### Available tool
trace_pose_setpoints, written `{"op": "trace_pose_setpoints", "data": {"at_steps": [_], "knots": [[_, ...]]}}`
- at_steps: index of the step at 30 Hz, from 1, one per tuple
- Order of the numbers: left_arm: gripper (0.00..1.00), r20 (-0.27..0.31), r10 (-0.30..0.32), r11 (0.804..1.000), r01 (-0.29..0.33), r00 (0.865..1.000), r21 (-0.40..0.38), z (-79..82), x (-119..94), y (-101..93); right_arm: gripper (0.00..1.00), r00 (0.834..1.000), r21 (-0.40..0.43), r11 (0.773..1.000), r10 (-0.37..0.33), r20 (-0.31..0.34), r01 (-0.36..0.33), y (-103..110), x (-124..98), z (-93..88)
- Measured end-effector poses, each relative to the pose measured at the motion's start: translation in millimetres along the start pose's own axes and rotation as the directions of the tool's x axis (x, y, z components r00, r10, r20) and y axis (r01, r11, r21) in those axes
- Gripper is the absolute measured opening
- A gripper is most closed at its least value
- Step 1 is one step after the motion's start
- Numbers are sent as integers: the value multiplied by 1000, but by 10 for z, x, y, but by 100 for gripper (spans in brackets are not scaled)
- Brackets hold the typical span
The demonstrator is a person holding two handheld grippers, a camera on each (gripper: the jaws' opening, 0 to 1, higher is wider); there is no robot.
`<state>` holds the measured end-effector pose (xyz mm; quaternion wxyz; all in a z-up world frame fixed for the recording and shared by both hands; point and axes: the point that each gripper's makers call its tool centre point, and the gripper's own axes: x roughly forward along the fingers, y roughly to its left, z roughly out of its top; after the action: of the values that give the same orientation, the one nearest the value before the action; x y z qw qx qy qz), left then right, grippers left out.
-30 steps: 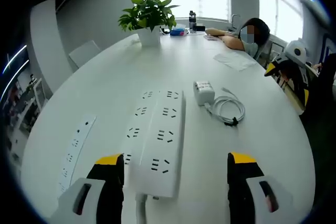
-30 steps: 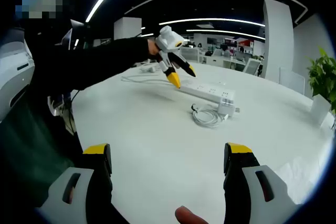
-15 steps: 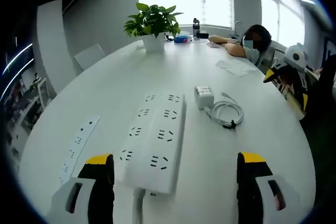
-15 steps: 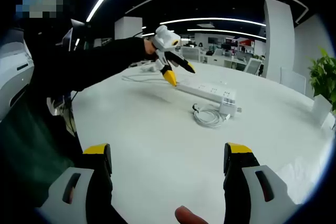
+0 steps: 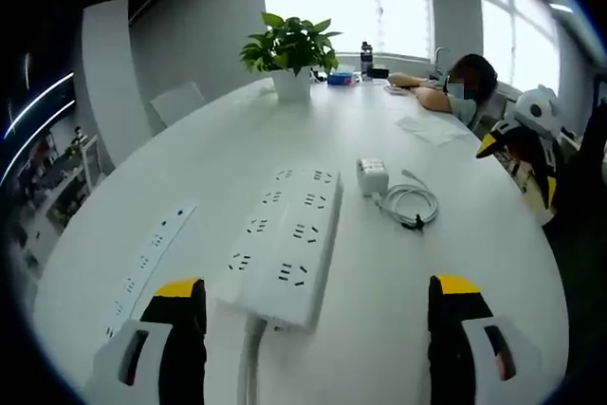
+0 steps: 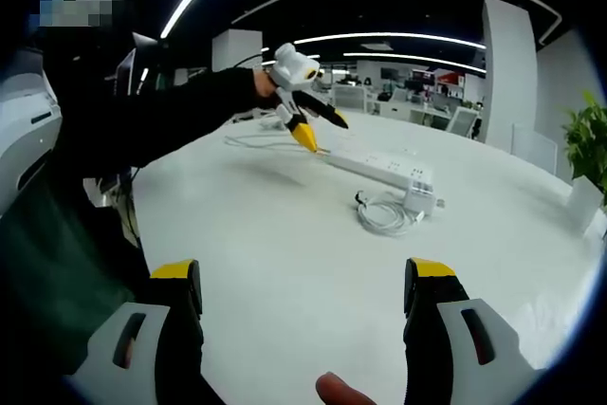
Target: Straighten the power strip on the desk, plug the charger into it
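Observation:
A wide white power strip (image 5: pixel 285 246) lies on the white table (image 5: pixel 209 149), its cable end nearest to my left gripper (image 5: pixel 318 315), which is open above the table just short of it. To the strip's right sits a white charger (image 5: pixel 372 175) with a coiled white cable (image 5: pixel 410 204). In the right gripper view the same strip (image 6: pixel 377 167), charger (image 6: pixel 419 200) and cable coil (image 6: pixel 384 216) lie mid-table, and the left gripper (image 6: pixel 305 125) hovers over the strip's near end, held by a dark-sleeved arm. My right gripper (image 6: pixel 302 301) is open over bare table, far from them.
A narrow second power strip (image 5: pixel 147 258) lies at the left. A potted plant (image 5: pixel 292 54) stands at the far end, where a seated person (image 5: pixel 453 82) leans on the table beside papers (image 5: pixel 432 128). A chair (image 5: pixel 178 101) stands at the far left edge.
My left gripper has drawn back and risen, so the strip lies farther ahead instead of between the jaws. The right gripper has barely moved.

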<state>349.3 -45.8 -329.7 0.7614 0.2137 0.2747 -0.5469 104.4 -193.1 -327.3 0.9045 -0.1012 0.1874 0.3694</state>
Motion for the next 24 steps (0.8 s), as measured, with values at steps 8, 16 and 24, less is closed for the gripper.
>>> {"op": "trace_pose_setpoints", "data": {"at_steps": [8,16,24], "knots": [[99,-15,31,1000,-31,999,-4,-132,-9,-28,88,1000,-6,1000,7,-4,-7,32,17,19],[99,-15,45,999,-45,999,4,-204,-57,-74,88,1000,-18,1000,17,-3,-17,71,34,63],[99,6,43,999,-42,999,-8,-220,-161,-134,88,1000,-23,999,23,-7,-23,93,47,63]]}}
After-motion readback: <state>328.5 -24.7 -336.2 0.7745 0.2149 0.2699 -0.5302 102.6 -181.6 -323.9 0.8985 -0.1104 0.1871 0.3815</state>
